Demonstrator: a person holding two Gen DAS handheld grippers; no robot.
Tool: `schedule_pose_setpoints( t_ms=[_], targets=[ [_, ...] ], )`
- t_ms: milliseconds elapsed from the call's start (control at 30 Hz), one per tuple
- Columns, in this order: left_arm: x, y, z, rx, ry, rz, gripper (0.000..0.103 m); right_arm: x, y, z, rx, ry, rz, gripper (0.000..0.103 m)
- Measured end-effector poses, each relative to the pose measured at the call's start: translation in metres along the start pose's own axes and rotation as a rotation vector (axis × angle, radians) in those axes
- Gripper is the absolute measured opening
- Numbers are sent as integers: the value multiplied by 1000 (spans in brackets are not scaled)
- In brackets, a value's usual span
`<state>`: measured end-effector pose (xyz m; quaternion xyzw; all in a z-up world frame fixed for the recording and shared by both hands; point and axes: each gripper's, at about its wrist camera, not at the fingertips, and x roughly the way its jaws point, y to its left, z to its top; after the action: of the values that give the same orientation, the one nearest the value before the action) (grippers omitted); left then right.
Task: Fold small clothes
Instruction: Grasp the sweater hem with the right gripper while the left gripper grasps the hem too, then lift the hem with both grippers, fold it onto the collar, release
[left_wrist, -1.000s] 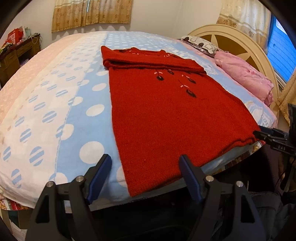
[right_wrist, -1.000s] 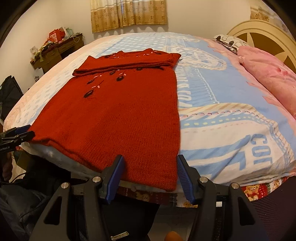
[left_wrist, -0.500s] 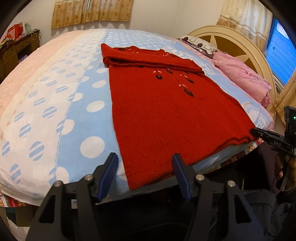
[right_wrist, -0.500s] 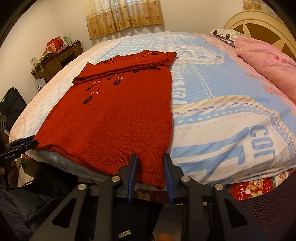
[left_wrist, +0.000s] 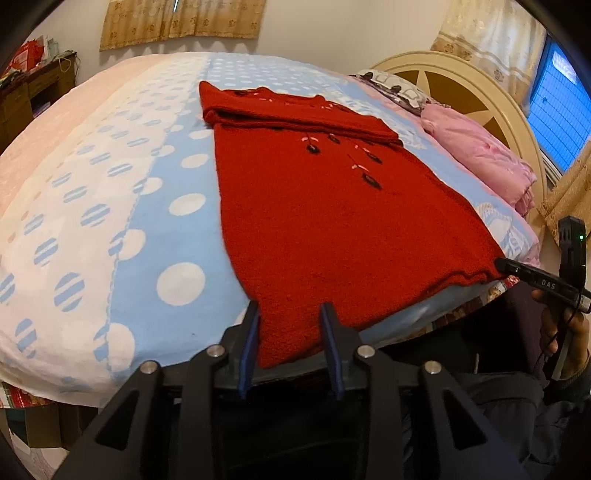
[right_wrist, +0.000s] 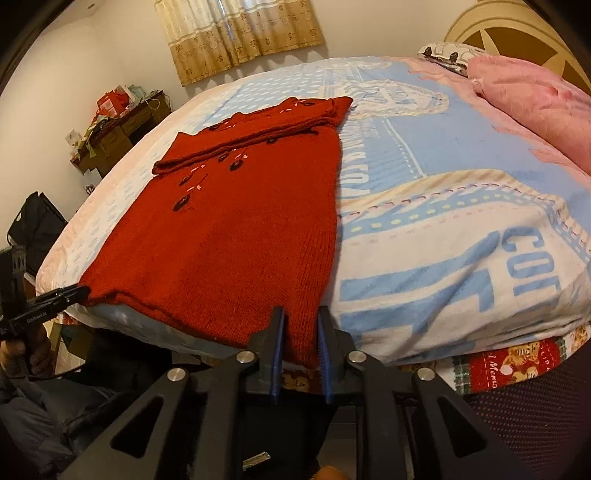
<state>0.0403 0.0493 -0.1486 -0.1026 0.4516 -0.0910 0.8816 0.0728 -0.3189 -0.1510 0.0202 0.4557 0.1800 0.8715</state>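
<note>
The red sweater (left_wrist: 332, 221) lies flat on the bed (left_wrist: 110, 221), its top part folded over. The left gripper (left_wrist: 290, 317) and right gripper (right_wrist: 300, 323) each sit around a bottom corner, fingers partly apart, not pinching yet. Next they should pinch and lift the hem toward the top. The hem hangs at the bed's edge; lots of room beyond

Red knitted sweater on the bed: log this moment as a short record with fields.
garment: red knitted sweater, flat, top part folded over
surface: bed with blue polka-dot sheet
hem: hangs over the near bed edge
left gripper: fingers either side of the left hem corner, gap visible
right gripper: fingers close on either side of the right hem corner
beside: pink quilt by the headboard
</note>
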Motion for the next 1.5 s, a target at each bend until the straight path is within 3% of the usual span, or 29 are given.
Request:
schedule_pose_setpoints(
  t_ms=[67, 200, 233, 267, 300, 467, 667, 833, 1000, 1233, 1500],
  targets=[
    [1, -2, 0, 4, 5, -14, 48, 0, 0, -2, -3, 2, 3, 22],
    [2, -6, -2, 31, 11, -14, 47, 2, -2, -5, -9, -5, 23, 21],
    [1, -3, -2, 23, 6, -20, 41, 1, -2, -5, -11, -11, 26, 11],
    [0, -1, -1, 23, 1, -19, 21, -1, -4, -5, -7, -23, 37, 8],
    [-2, 1, -1, 28, -3, -30, 12, -3, -5, -5, 1, -35, 47, 8],
    [-17, 4, 5, 17, -69, -67, 9, -33, -10, 4, 26, -174, 86, 7],
    [-34, 16, 27, -48, -149, -149, 7, -54, -7, 20, 26, -273, 101, 7],
    [-40, 23, 60, -90, -191, -211, 7, -60, -5, 51, 27, -336, 97, 7],
    [-42, 23, 97, -75, -222, -199, 6, -60, 0, 92, 16, -378, 109, 7],
    [-32, 30, 145, -58, -241, -155, 6, -37, -2, 150, 50, -378, 146, 7],
    [-10, 54, 198, -115, -251, -184, 6, -13, 5, 220, 25, -360, 131, 7]
  ],
)
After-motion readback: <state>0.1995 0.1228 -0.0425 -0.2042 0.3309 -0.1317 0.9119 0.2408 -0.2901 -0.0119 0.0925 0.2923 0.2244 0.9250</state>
